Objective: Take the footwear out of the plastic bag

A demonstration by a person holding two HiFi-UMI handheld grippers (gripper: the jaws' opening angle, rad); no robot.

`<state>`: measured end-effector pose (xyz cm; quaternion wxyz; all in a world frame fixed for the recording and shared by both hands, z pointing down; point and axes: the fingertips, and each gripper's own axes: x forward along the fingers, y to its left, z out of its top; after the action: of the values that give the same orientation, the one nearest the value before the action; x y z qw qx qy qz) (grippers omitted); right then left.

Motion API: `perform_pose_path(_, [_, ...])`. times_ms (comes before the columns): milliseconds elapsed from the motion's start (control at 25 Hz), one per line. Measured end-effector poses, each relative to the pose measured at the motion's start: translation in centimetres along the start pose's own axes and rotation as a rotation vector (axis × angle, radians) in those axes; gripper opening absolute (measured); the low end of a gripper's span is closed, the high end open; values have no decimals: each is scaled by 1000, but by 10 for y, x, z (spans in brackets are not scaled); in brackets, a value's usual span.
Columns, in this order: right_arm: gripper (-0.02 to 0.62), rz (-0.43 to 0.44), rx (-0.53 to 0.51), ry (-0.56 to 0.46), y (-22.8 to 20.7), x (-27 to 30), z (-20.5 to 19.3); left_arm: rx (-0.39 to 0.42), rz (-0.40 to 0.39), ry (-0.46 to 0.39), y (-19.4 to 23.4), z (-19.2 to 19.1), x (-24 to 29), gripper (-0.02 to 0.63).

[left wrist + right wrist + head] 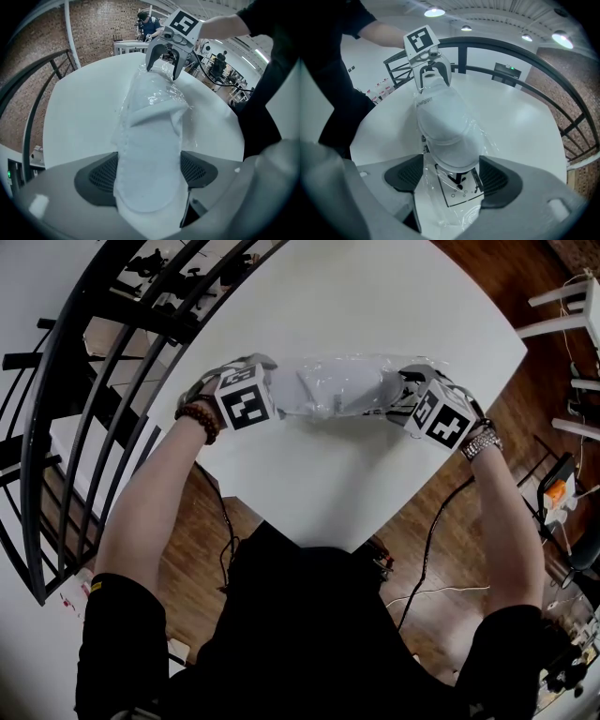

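Note:
A clear plastic bag with a white slipper inside lies on the white round table, stretched between my two grippers. My left gripper is at the bag's left end. In the left gripper view its jaws are closed on the bare end of the white slipper, which sticks out of the crumpled plastic. My right gripper is at the bag's right end. In its own view the jaws clamp the bag's printed end, with the slipper's rounded tip just beyond.
A black curved railing runs past the table's left side. White chairs stand at the far right. Cables trail over the wooden floor below the table's near edge.

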<state>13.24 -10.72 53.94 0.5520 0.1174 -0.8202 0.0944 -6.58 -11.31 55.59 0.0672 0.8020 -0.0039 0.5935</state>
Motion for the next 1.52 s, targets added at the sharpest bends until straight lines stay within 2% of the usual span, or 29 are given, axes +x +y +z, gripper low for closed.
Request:
perform_pose_path(480, [355,-12,52,47,2,-2,-19,-63,33,-15,-1,-24,-15,445])
perform_pose_path(760, [354,-47,113,69,-3,-6,-30,-145,42,-44,-3,-44,-22,445])
perform_pose_path(1120, [353,-126,229,67,-8,-15,-45,-319,72,-86,-9,-63,-35,444])
perform_pose_path(1520, [353,-177,286,93,-15,-26,-71,-583,157,-121,1,-86,-41,445])
